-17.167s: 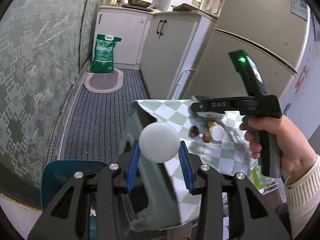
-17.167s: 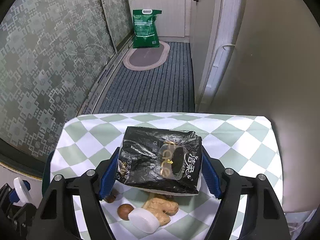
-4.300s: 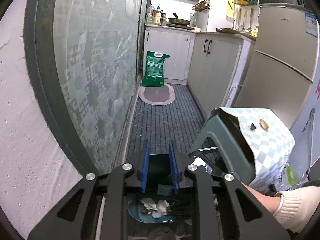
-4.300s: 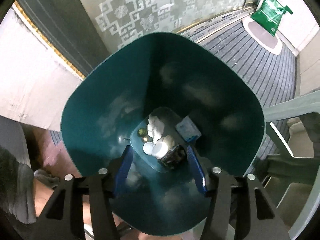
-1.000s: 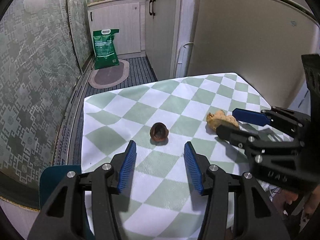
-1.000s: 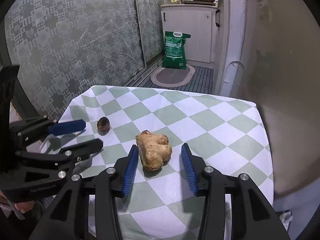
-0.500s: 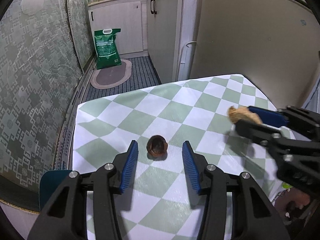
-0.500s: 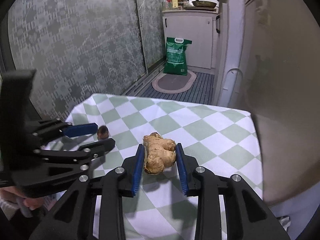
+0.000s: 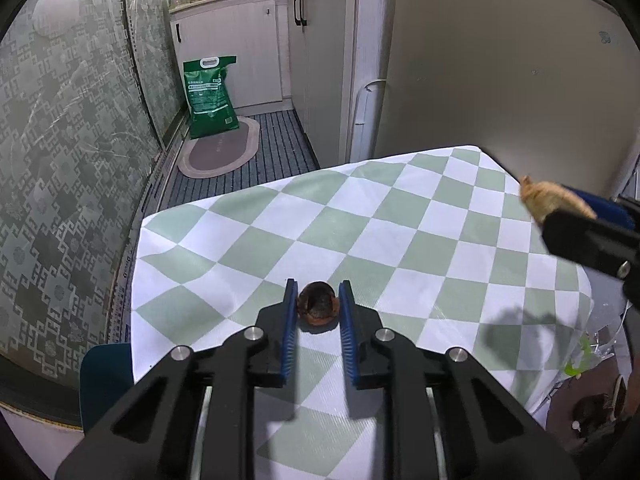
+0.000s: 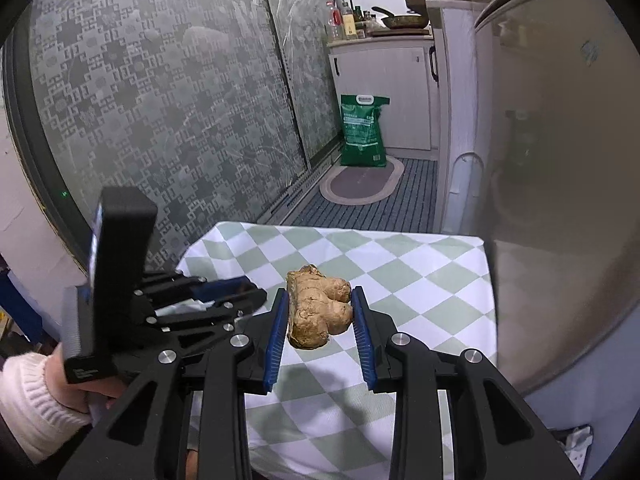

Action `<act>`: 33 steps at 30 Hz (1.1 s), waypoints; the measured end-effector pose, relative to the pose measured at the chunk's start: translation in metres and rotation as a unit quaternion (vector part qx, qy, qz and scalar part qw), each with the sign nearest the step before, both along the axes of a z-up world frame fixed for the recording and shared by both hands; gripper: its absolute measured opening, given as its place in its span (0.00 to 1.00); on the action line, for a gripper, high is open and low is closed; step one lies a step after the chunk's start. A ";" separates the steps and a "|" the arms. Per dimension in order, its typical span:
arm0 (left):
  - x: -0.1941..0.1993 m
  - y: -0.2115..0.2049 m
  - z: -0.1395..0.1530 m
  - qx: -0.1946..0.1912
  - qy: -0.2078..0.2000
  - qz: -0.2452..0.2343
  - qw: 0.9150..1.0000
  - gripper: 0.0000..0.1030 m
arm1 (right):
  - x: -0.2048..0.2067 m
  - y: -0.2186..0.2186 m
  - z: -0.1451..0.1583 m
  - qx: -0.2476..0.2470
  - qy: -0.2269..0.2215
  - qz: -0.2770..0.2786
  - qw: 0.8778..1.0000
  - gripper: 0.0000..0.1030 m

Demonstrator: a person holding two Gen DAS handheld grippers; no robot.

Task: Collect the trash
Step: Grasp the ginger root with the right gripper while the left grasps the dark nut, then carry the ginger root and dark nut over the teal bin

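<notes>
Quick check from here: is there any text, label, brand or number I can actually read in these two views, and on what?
Nothing reads clearly.
Green bag on the floor: white label and lines of print, too small and blurred to read.
Left gripper handle: a small white line of print, illegible.
Fridge: a faint round mark, unreadable.
Bottles on the counter: labels too small to read.
Ginger, brown shell, checked cloth: no text.

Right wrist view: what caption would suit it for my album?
Right gripper lifts a ginger root above the checked tablecloth.
</notes>
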State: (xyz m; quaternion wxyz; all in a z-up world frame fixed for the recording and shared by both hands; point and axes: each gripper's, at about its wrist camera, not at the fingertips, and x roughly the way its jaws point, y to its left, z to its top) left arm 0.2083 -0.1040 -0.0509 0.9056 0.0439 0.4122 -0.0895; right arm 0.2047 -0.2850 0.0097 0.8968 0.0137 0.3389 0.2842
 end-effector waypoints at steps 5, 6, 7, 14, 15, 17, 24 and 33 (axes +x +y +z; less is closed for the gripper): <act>-0.005 0.014 0.008 -0.024 -0.008 0.012 1.000 0.21 | -0.003 0.000 0.005 0.000 0.000 -0.002 1.000 0.31; -0.006 0.019 0.010 -0.033 -0.009 0.013 0.999 0.21 | -0.002 0.002 0.005 -0.001 0.001 -0.002 1.000 0.31; -0.008 0.023 0.012 -0.040 -0.011 0.015 0.999 0.21 | -0.002 0.003 0.005 0.000 0.001 -0.003 1.000 0.31; -0.018 0.049 0.030 -0.060 -0.030 0.028 0.997 0.21 | -0.003 0.022 0.007 -0.007 0.003 0.006 1.000 0.31; -0.020 0.054 0.032 -0.061 -0.032 0.030 0.997 0.21 | -0.002 0.025 0.007 -0.008 0.004 0.008 1.000 0.31; -0.023 0.064 0.035 -0.062 -0.035 0.035 0.997 0.21 | -0.001 0.031 0.007 -0.009 0.007 0.011 1.000 0.31; -0.031 0.110 0.039 -0.066 -0.040 0.063 0.995 0.21 | 0.000 0.058 0.014 -0.002 0.010 0.030 0.999 0.31; -0.043 0.175 0.011 -0.052 -0.009 0.093 0.994 0.21 | -0.002 0.107 0.026 0.010 0.015 0.067 0.998 0.31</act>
